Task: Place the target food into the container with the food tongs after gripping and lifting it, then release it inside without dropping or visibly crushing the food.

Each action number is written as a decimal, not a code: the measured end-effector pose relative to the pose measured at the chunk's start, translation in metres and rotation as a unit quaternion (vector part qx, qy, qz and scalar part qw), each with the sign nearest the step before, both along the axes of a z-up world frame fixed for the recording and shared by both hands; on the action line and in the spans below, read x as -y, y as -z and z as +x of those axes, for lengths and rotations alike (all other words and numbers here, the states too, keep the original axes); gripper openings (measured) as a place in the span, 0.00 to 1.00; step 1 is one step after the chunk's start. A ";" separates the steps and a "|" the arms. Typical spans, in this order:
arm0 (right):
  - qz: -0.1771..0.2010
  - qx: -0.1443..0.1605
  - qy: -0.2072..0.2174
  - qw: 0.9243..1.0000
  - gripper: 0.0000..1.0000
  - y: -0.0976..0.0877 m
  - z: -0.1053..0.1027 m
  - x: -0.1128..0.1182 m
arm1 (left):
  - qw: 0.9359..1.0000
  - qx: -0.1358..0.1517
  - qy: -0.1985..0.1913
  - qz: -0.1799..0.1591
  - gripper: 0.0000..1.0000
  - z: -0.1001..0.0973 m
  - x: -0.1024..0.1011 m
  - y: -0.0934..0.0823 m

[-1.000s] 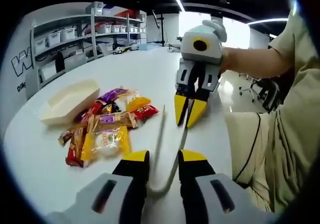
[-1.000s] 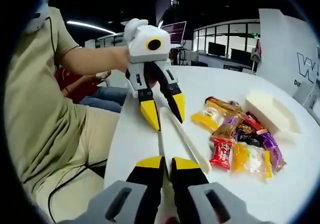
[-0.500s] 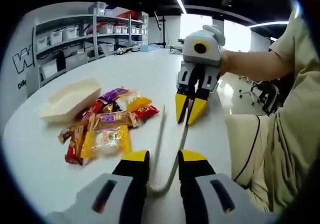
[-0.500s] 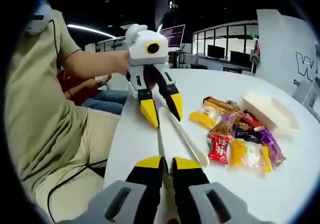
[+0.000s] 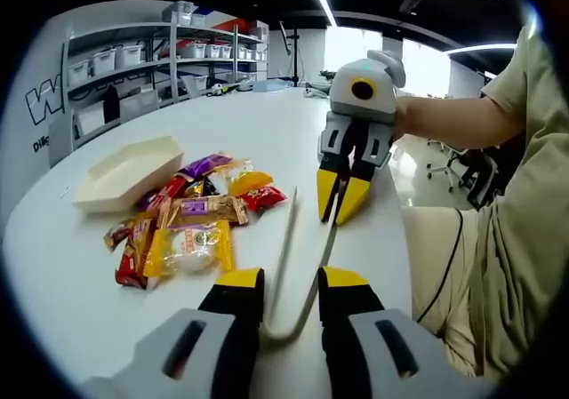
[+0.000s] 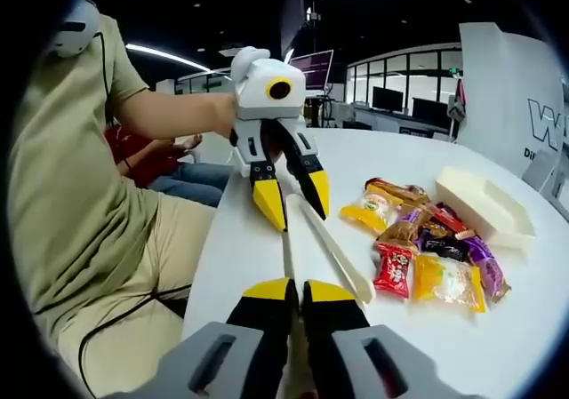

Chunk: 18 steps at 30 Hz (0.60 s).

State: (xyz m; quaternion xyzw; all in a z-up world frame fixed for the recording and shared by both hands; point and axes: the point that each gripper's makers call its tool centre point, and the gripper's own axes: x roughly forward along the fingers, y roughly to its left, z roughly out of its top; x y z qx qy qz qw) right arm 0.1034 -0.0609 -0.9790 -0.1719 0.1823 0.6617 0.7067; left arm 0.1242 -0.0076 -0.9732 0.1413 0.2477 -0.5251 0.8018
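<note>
White food tongs (image 5: 283,248) lie along the white table (image 5: 267,123). My left gripper (image 5: 289,283) is shut on their bent hinge end, a jaw pressing each side. My right gripper (image 5: 340,199) faces it and is shut on the tip of one tongs arm. The other arm splays free toward the snacks. In the right gripper view the tongs (image 6: 333,248) run from the left gripper (image 6: 292,205) down to my right gripper (image 6: 295,291). A pile of wrapped snacks (image 5: 191,226) (image 6: 427,248) lies beside the tongs. A cream boat-shaped container (image 5: 124,172) (image 6: 484,205) stands just beyond the pile.
The person's torso (image 5: 507,239) (image 6: 80,195) sits close against the table edge beside both grippers. Storage shelves (image 5: 160,61) line the far wall. Bare tabletop (image 6: 400,150) stretches beyond the snacks and the container.
Both views have shifted slightly with the hands. The grippers keep their hold on the tongs, and the snacks and container lie where they were.
</note>
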 end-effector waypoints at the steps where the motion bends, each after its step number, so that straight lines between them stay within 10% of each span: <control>1: 0.002 -0.003 -0.002 1.000 0.00 0.000 -0.001 0.000 | 1.000 0.000 -0.002 0.000 0.24 0.001 -0.001 0.000; 18: 0.046 -0.018 -0.015 0.999 0.00 0.000 -0.003 0.000 | 0.999 -0.007 -0.025 -0.044 0.26 0.005 -0.010 -0.009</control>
